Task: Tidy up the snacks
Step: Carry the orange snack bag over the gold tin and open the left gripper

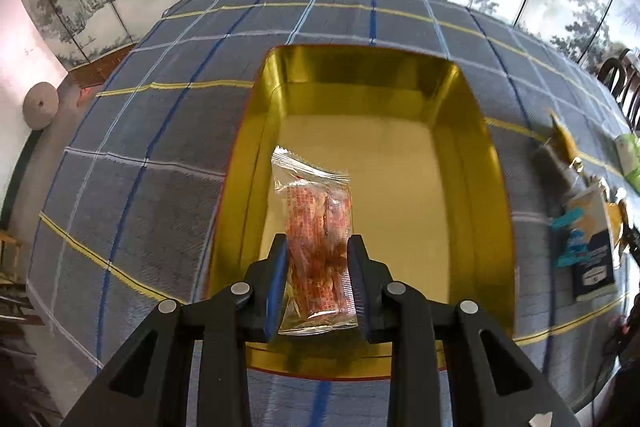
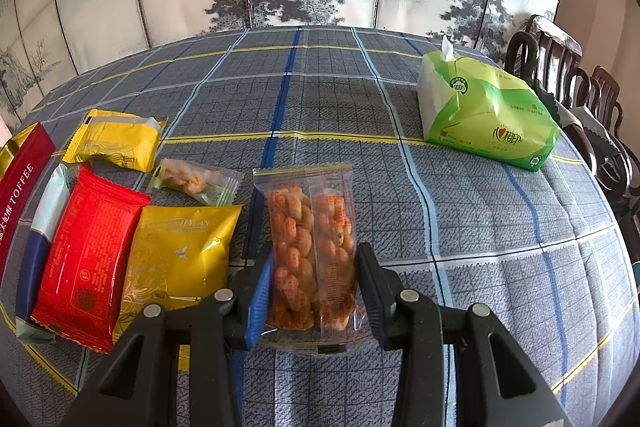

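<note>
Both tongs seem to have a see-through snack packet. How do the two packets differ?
The left packet hangs over the gold tin; the right packet is over the checked tablecloth, beside other snacks. The left packet looks narrower and squeezed by the left tongs; the right one spreads wider between the right tongs. Both are clear wrappers with orange-brown pieces and red print.

at the left edge of my right view, the red tin reads "toffee". at upper right, the green tissue pack carries a round "100%" badge.
</note>
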Available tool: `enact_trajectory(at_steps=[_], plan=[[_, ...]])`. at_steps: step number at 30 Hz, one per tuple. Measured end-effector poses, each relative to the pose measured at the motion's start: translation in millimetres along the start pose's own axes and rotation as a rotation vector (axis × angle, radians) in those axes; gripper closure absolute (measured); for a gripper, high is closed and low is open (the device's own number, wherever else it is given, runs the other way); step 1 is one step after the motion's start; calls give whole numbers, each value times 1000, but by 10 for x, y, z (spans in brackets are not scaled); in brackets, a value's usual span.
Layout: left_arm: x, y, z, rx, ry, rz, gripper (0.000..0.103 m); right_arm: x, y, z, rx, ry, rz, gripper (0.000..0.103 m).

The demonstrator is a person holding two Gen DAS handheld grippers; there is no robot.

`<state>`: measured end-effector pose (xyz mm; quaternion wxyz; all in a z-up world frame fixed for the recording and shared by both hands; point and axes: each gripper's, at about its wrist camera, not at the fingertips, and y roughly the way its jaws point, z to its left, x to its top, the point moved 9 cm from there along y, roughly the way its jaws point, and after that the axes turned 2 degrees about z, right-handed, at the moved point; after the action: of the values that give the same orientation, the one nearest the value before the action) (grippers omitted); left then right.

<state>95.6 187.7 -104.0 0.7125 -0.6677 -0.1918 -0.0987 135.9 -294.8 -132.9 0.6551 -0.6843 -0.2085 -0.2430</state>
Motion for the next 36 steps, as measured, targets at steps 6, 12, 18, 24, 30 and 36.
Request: enact_trajectory(at_steps=[6,12,18,24,30,36], plan=[[-71,80,108,24,10,19,77,5,-5,-9,-2,-1,0,63],[-128,148,147,55,32,32,76,5,-6,-36,-8,-4,0,63],[-137,148,144,60,37,29,75,1,-26,-63,-18,5,5,63],[-152,149,136,67,41,31,71,22,-12,-80,-26,14,13,63],[-153,143,137,71,48,29,68,27,7,-89,-33,23,17,63],[-139,108,103,73,63,13,66,29,30,-69,-45,37,40,63]])
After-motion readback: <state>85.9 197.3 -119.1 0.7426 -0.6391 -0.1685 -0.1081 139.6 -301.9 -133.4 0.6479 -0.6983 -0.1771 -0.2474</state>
